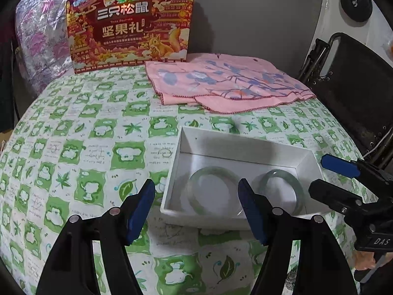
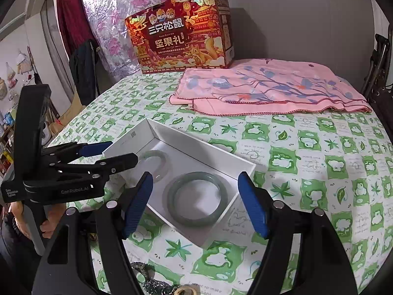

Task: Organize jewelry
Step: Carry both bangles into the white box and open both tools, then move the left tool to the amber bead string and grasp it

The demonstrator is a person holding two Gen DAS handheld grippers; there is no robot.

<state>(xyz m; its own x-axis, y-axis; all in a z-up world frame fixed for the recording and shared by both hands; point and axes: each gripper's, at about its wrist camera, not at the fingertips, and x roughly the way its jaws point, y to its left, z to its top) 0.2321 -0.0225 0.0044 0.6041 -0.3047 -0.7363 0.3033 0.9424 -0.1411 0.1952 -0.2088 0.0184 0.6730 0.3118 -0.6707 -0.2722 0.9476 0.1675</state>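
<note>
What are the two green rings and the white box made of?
The rings look like jade or glass: smooth, glossy, cloudy pale green, partly see-through. It could also be plastic; the look alone can't settle it. The white box looks like matte cardboard, with thin flat walls and sharp folded corners.

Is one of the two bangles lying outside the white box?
No, both bangles lie flat inside the white box.
</note>
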